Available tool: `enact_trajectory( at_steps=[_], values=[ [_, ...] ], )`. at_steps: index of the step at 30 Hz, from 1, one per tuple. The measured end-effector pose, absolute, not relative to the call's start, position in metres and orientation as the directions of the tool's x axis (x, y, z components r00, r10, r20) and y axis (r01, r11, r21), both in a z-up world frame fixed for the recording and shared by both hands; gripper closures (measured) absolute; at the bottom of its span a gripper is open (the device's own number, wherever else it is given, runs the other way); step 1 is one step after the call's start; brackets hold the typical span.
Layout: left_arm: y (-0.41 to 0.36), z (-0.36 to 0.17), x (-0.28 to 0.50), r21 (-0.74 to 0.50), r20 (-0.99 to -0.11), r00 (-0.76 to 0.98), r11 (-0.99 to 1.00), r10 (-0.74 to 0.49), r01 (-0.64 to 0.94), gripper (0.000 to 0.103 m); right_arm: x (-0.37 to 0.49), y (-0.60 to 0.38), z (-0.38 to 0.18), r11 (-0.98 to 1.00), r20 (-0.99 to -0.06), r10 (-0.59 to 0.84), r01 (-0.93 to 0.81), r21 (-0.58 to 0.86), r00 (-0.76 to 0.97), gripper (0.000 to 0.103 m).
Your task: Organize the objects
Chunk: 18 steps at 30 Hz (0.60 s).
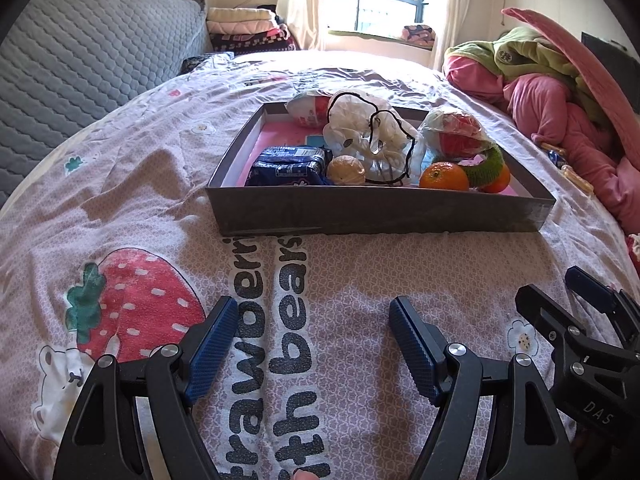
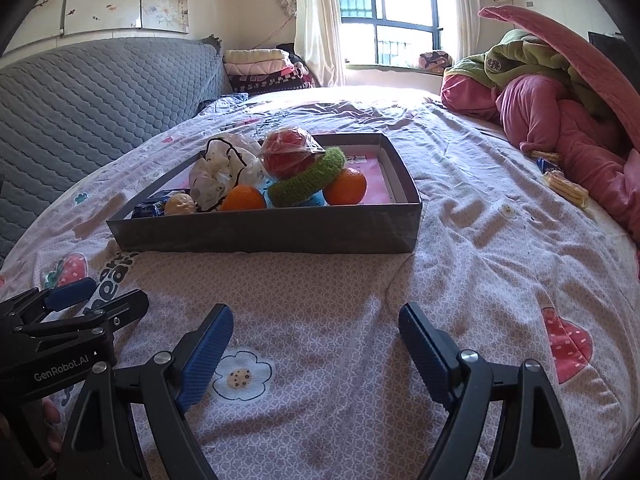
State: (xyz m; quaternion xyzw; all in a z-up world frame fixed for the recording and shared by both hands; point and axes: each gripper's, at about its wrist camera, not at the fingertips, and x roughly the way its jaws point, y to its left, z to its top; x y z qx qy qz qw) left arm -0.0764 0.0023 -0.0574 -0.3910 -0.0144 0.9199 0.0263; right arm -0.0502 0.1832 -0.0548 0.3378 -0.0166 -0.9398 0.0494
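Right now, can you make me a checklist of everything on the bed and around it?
Surface: bedsheet printed with strawberries and bears, wrinkled.
Job's things: grey box holds two oranges, a green knitted ring, a red fruit in plastic wrap, a white drawstring pouch, a dark blue packet, a small yellowish fruit and another wrapped item at the back.
Clutter: snack packets on the sheet beside the pink blanket pile.
Grippers: left gripper and right gripper, jaws open, nothing between them, short of the box.
Cables: nothing seen.
Surroundings: grey quilted headboard, window, folded blankets.
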Motion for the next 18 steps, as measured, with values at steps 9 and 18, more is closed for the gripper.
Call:
enact_trajectory(
  at_steps=[9,18],
  values=[
    [0.0018,-0.0582,-0.0771,-0.046,-0.72,-0.692,-0.998,0.058,-0.035,0.024,-0.0516,0.1828,-0.0562,-0.995,-0.636,-0.104,0.084,0.062,-0.765,0.018],
    [0.0018,-0.0593,-0.0778,-0.041,-0.72,-0.692,-0.999,0.051,-0.031,0.024,-0.0512,0.1831,-0.057,-0.995,-0.637,-0.102,0.082,0.061,-0.764,0.019]
  ],
)
